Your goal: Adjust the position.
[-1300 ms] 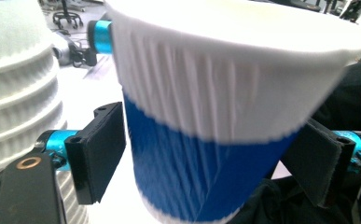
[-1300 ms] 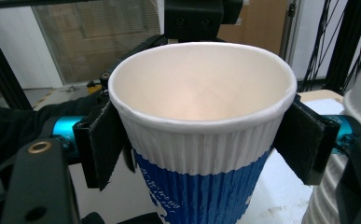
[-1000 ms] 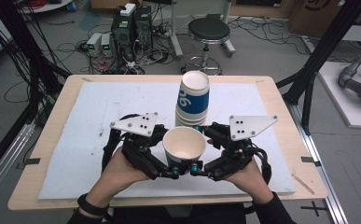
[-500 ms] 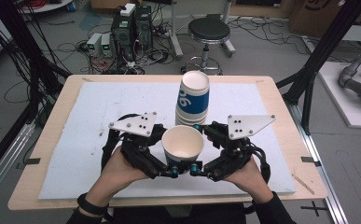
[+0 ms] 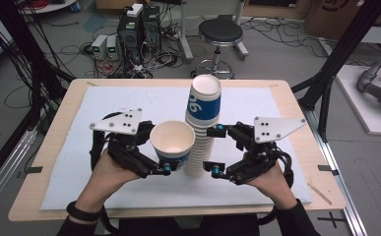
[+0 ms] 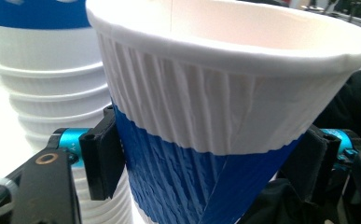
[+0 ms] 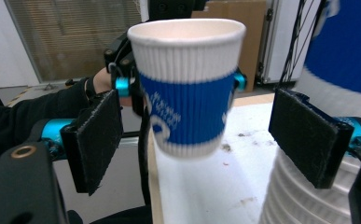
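Note:
A blue-and-white ribbed paper cup (image 5: 172, 143) hangs upright above the white mat, with my left gripper (image 5: 170, 160) shut on its blue band. The left gripper view has the cup (image 6: 225, 93) close up, squeezed between the black pads of the left gripper (image 6: 206, 172). Just to its right stands a tall stack of nested cups (image 5: 202, 130) on the mat. My right gripper (image 5: 217, 151) is open, its tips apart at the stack's right side. From the right gripper (image 7: 201, 137), the held cup (image 7: 187, 107) floats beyond the spread jaws, and the stack (image 7: 304, 196) is at the lower right.
A white mat (image 5: 129, 101) covers most of the wooden table (image 5: 296, 113). Behind the table, on the floor, are a black stool (image 5: 221, 32), computer boxes (image 5: 139, 29) and cables. Black frame posts (image 5: 335, 64) rise at both sides.
The right gripper has let go of the cup, opened and drawn back to the right. The left gripper has carried the cup to the left, away from in front of the stack.

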A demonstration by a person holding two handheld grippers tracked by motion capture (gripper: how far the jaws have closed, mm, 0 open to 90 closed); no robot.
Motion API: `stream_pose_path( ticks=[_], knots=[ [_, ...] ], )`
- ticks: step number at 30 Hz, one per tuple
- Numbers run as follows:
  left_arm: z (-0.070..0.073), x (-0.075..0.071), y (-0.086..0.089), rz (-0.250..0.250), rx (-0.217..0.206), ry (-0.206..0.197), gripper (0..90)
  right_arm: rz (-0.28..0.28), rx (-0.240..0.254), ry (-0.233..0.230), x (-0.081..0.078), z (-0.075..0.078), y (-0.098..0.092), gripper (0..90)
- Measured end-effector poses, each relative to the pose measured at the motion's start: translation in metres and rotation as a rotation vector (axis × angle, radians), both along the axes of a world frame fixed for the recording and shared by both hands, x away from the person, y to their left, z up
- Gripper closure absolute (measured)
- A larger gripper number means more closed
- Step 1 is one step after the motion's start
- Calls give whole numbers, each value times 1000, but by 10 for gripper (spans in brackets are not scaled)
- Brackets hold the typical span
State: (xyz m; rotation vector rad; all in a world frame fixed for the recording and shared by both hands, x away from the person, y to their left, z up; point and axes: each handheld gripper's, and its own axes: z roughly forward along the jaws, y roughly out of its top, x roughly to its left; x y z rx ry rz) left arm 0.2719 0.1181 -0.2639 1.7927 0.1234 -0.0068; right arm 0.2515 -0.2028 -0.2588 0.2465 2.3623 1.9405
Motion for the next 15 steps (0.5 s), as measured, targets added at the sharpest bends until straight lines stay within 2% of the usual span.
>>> stream_pose_path(
  ticks=[5, 12, 15],
  knots=[
    [3, 4, 19, 55, -22, -10, 250, -23, 17, -27, 3, 4, -15, 178],
    [3, 9, 43, 153, -16, -28, 250, -89, 31, -40, 10, 4, -34, 178],
    [3, 11, 53, 201, 1, -42, 250, -124, 35, -44, 16, 1, -43, 178]
  ],
)
